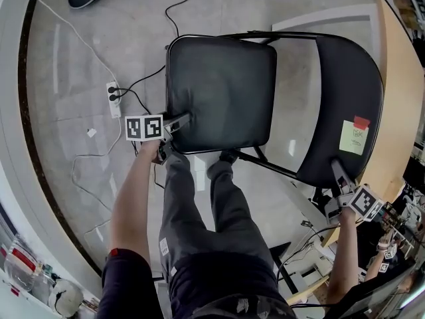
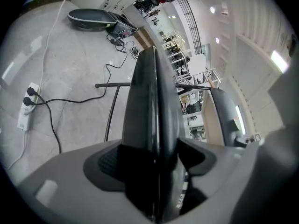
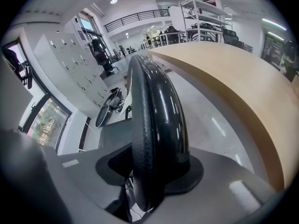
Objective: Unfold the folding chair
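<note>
Folding chair [image 1: 255,58] stands on the pale floor just ahead of both grippers, its seat [image 1: 219,95] lying about level and its backrest [image 1: 348,105] raised off to the far side of the seat from the left gripper [image 1: 178,121]. From how it lies, the unfolding looks all but done. The left gripper has the near corner of the seat's edge between its jaws. They stand wide, and a dark gap shows beside the padding on one side, so I read it as released rather than gripping. The seat runs edge-on away from its tips. The right gripper [image 1: 337,171] is clenched on the rounded top rim of the backrest, which fills its jaws and arches up and away from them. A yellow-green sticky note [image 1: 353,138] sits on the backrest just beyond that gripper's tips. A power strip [image 1: 114,100] with its cables lies on the floor to the outer side of the left gripper, and a curved wooden counter [image 1: 398,111] runs close behind the backrest. The chair looks like thin steel tube with vinyl-covered padding. I would expect a stiff, fairly weighty frame that swings only at its hinges, and a smooth covering that gives a little under the pads and may slip. The firm rims seem the best holds: the front edge of the seat for pressing down, the top of the backrest for steadying. Both lie well away from the crossing tubes under the seat, which could pinch.
</note>
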